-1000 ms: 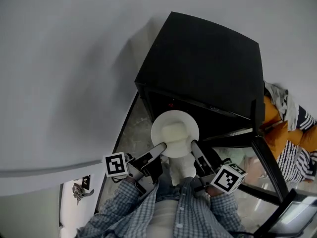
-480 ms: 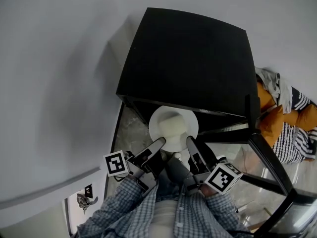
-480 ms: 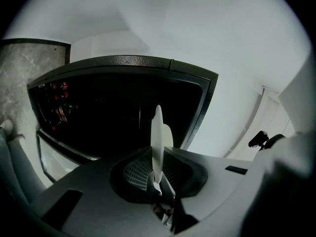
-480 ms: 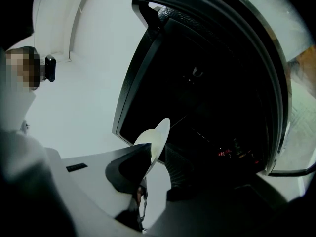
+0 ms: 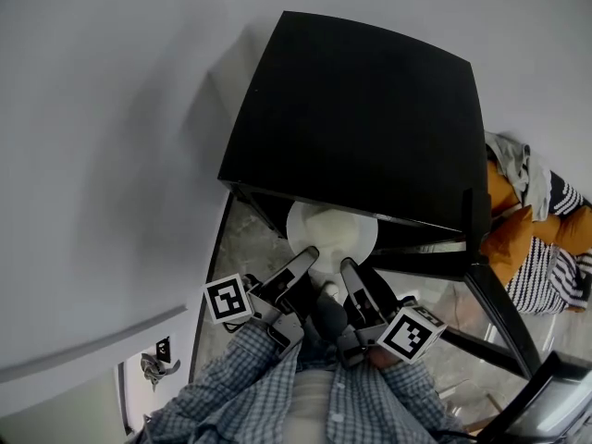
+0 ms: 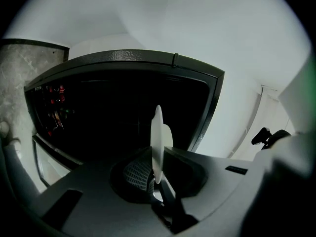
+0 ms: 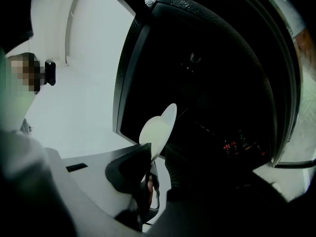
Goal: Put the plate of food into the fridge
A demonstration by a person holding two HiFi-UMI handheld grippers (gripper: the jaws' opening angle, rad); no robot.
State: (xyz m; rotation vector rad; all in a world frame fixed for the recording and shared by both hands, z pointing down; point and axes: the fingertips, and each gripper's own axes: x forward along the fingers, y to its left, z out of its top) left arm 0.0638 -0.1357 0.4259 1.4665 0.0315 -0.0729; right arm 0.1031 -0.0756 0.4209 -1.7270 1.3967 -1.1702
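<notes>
Two tongs, one plate, one fridge on my screens.

- Wall (image 5: 102, 155): plain white, fills the left side of the head view.
- Floor (image 5: 242, 248): pale and stone-patterned, a strip beside the fridge.
- Left tongs (image 5: 308, 256): marker cube (image 5: 228, 299) at my near end. They are clamped on the plate's left rim, and in the left gripper view I see the plate (image 6: 156, 139) edge-on, pinched between the two jaws.
- Plate (image 5: 357, 230): white, round, held level between both tongs at the fridge's open front. Its far edge sits under the front lip of the fridge top.
- Food (image 5: 326, 240): a pale lump at the plate's middle. I cannot tell what it is.
- Fridge (image 5: 361, 118): small, black, seen from above. The inside is dark, with small red lights (image 7: 232, 144) showing.
- Right tongs (image 5: 351, 268): second marker cube (image 5: 408, 333). They are closed on the plate's right rim, confirmed in the right gripper view.
- Fridge door (image 5: 495, 313): swung open to the right.
- Cloth (image 5: 536, 229): orange and striped, far right.
</notes>
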